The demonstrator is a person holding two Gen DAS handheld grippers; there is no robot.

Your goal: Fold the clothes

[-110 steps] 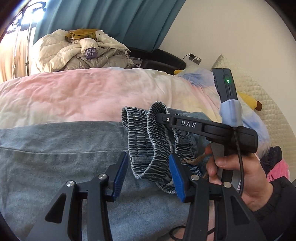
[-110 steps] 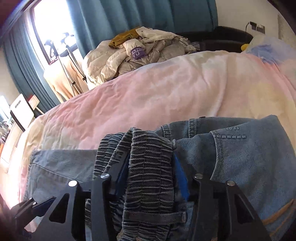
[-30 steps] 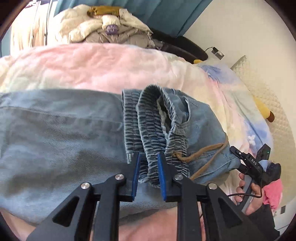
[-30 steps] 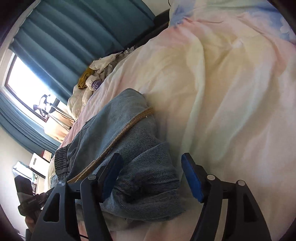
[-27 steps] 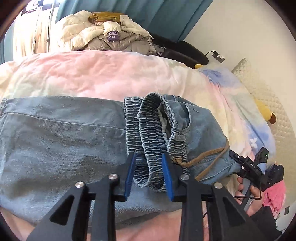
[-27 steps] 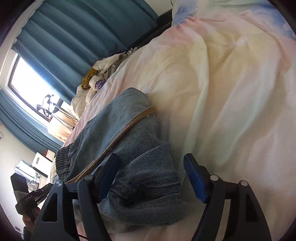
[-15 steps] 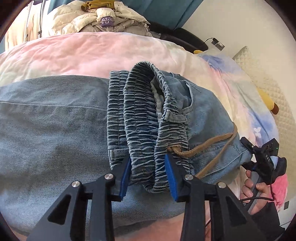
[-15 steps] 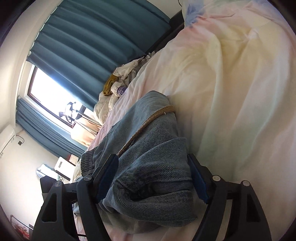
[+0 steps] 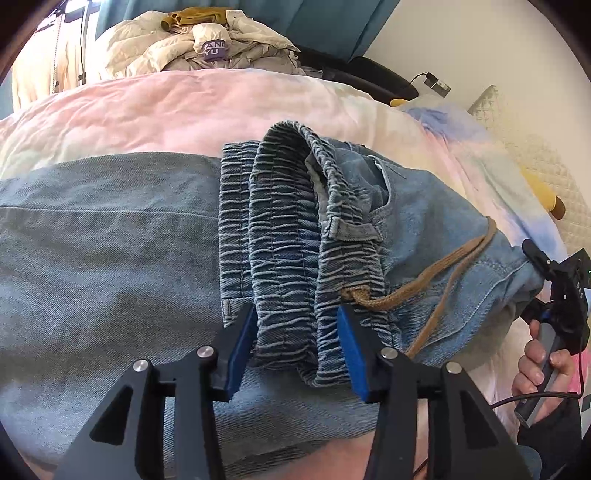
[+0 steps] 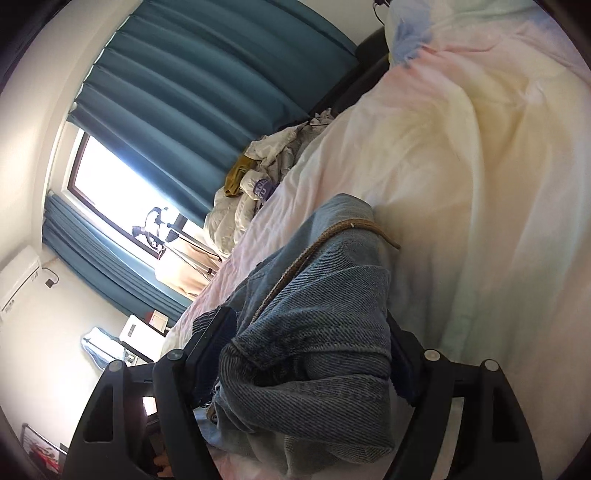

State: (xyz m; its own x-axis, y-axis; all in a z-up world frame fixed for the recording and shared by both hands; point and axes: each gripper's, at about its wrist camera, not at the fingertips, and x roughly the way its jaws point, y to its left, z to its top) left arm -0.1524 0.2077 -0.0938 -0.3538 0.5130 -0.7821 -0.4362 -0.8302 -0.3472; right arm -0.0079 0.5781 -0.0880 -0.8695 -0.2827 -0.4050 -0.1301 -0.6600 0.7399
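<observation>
Denim fills most of what I see: the jeans (image 9: 110,236) lie flat across the near side of the bed (image 9: 184,107), the leg stretching off to the left and the waistband (image 9: 284,229) bunched up in ridged folds at the middle. My left gripper (image 9: 295,343) straddles the near end of that waistband, its blue pads (image 9: 240,343) spread to either side of the gathered elastic, just beside the cloth, with a gap showing at the right pad; it is not pinching. A brown drawstring (image 9: 436,273) comes out of the waistband beside my right pad and trails right over the folded hip of the jeans. Far behind, at the far left edge of the bed, sits a heap of pale jackets (image 9: 207,44) under the teal curtain (image 9: 332,26). At the far right my right hand (image 9: 543,365) holds the other tool at the jeans' right edge.

From my right gripper (image 10: 306,350), a thick fold of the jeans (image 10: 314,332) sits between the fingers (image 10: 210,339), which press against it on both sides, so I am pinching the denim. The drawstring (image 10: 332,232) runs up over that fold toward the far side. To the right lies the pale bed (image 10: 480,184), and the curtain (image 10: 184,92) and window (image 10: 122,177) are on the left.
</observation>
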